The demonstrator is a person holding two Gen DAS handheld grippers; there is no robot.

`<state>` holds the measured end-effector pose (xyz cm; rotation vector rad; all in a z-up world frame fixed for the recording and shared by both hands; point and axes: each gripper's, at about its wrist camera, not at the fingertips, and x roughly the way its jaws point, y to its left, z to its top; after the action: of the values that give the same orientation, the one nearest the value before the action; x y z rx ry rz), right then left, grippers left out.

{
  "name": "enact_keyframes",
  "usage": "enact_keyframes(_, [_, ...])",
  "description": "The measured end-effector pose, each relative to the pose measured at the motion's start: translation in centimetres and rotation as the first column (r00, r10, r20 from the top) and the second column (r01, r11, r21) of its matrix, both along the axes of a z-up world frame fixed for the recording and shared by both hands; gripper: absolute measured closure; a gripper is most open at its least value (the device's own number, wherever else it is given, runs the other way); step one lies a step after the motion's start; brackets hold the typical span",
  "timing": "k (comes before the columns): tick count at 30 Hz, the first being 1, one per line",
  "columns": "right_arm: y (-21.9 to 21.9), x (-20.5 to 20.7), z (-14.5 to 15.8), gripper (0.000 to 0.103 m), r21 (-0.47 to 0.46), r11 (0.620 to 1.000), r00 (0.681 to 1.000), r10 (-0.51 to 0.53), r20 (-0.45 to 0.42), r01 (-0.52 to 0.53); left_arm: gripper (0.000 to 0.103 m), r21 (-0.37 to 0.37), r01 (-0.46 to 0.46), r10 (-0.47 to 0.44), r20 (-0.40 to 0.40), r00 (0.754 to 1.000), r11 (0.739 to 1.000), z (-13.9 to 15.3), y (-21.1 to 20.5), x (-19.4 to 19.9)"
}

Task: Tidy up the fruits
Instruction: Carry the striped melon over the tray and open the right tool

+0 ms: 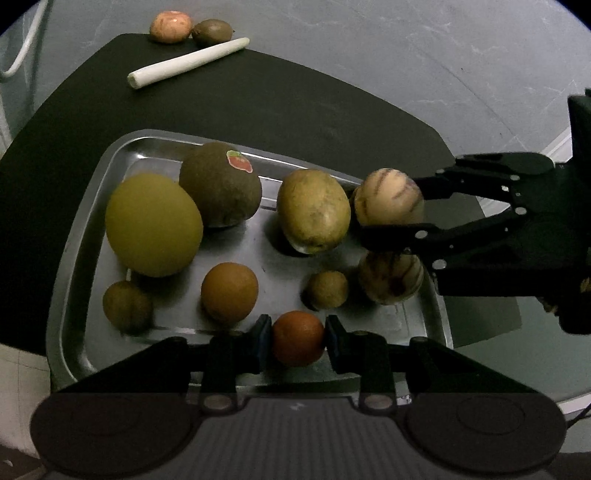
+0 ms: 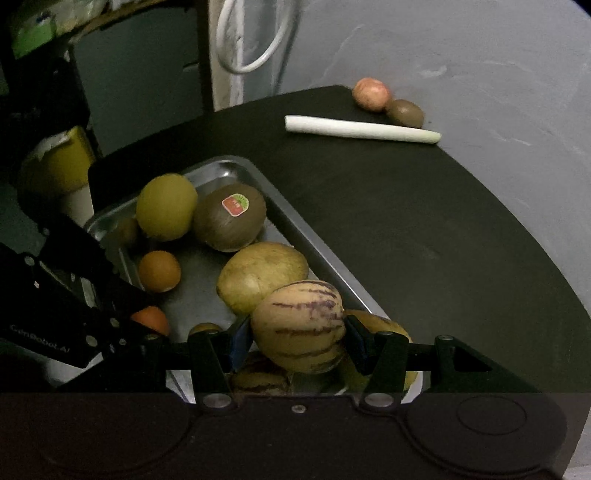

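A rectangular stainless-steel tray (image 1: 92, 206) sits on a dark, round-edged worktop (image 1: 295, 110) and carries most of the fruit. The left gripper (image 1: 298, 341) is closed on a small round orange fruit (image 1: 298, 343) at the near edge of the tray, its blue-padded fingers (image 1: 263, 341) pressing on either side of it. The right gripper (image 2: 298, 334) is clamped around a cream-coloured oval fruit with purple stripes (image 2: 299, 325), held just above the tray's right end; in the left wrist view this fruit (image 1: 388, 197) sits between black fingers reaching in from the right, with a second striped cream fruit (image 1: 390, 277) lying in the tray right below it. Also in the tray are a large smooth yellow-green round fruit (image 1: 153, 225), touching a brown fuzzy fruit with a red sticker (image 1: 221, 184), a yellowish-brown oval fruit (image 1: 314, 210), a round orange-brown fruit (image 1: 229, 293), a small olive-brown fruit (image 1: 127, 306) in the near left corner and a small brownish-green fruit (image 1: 328, 290). At the far edge of the worktop, well apart from the tray, lie a long white stalk (image 1: 188, 62), a pinkish round fruit (image 1: 170, 26) and a small brown kiwi (image 1: 212, 32) touching it.
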<state>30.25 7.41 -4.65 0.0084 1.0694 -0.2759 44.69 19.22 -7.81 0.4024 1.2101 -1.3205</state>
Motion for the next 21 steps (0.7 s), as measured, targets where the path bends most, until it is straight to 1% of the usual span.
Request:
enact_keyframes(4, [-0.2,0.9,0.0,0.048,-0.014,0.999,0.999,0.037,-0.037,-0.038,0.068,0.007,-0.003,0.003,-0.027,1.000,1.000,-0.1,-0.2,0.6])
enact_keyframes(6, [-0.4,1.0,0.1,0.048,-0.006,0.999,0.998,0.045,-0.042,-0.045,0.068,0.017,-0.016,0.016,-0.023,1.000,1.000,-0.1,-0.2,0.6])
enact_keyframes(9, [-0.7,1.1,0.2,0.048,0.010,0.996,0.995,0.088,-0.043,-0.087,0.068,0.026,-0.053,0.053,-0.020,0.998,0.998,0.0,-0.2,0.5])
enact_keyframes(13, [-1.1,0.7,0.0,0.048,0.025,0.985,0.985,0.170,-0.026,-0.170,0.067,0.032,-0.147,0.147,-0.006,0.989,0.989,0.2,0.2,-0.2])
enact_keyframes(16, [-1.6,0.5,-0.2,0.048,0.039,0.971,0.972,0.236,-0.002,-0.236,0.066,0.034,-0.239,0.239,0.022,0.971,0.970,0.3,0.4,-1.2])
enact_keyframes(19, [-2.4,0.1,-0.2,0.048,0.059,0.953,0.954,0.296,0.043,-0.298,0.054,0.043,-0.340,0.337,0.058,0.940,0.939,0.7,0.4,-2.6])
enact_keyframes(20, [-2.7,0.0,-0.2,0.047,0.066,0.946,0.948,0.312,0.063,-0.316,0.047,0.046,-0.362,0.358,0.070,0.931,0.931,0.8,0.4,-2.9])
enact_keyframes(21, [-3.0,0.0,-0.2,0.047,0.075,0.941,0.943,0.324,0.076,-0.329,0.043,0.049,-0.388,0.383,0.088,0.920,0.920,0.9,0.4,-3.5])
